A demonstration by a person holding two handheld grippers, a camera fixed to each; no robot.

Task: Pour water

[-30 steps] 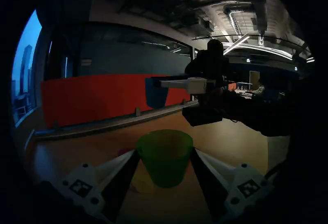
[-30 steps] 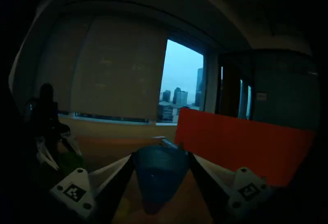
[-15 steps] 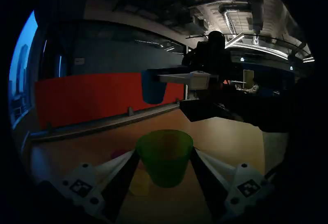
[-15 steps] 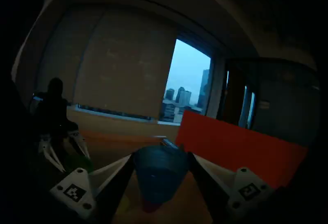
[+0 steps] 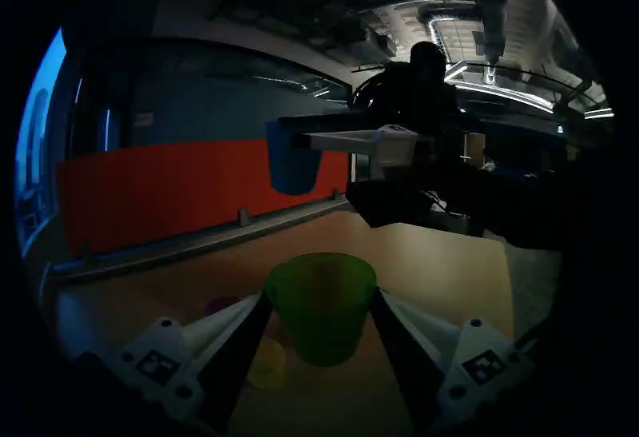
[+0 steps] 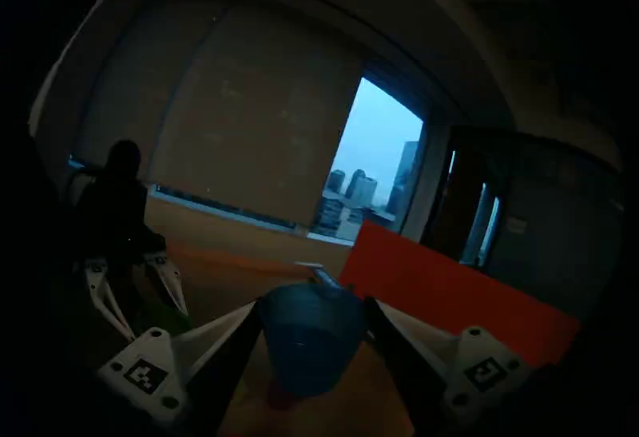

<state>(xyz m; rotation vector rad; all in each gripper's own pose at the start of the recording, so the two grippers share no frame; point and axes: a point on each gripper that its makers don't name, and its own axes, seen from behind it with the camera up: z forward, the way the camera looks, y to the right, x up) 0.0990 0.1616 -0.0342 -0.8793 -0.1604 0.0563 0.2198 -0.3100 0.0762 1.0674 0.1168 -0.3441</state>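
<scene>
I read no legible text, number or brand in either view. The sole printed marks are black-and-white square coded tags (image 5: pixel 156 366) on the fingers of the left tongs (image 5: pixel 321 297) and the right tongs (image 6: pixel 313 305).

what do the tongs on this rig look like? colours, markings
Left tongs and right tongs match: two white tapered fingers with dark inner faces. Each finger carries a square black-and-white tag and small dark screws near its base.
</scene>
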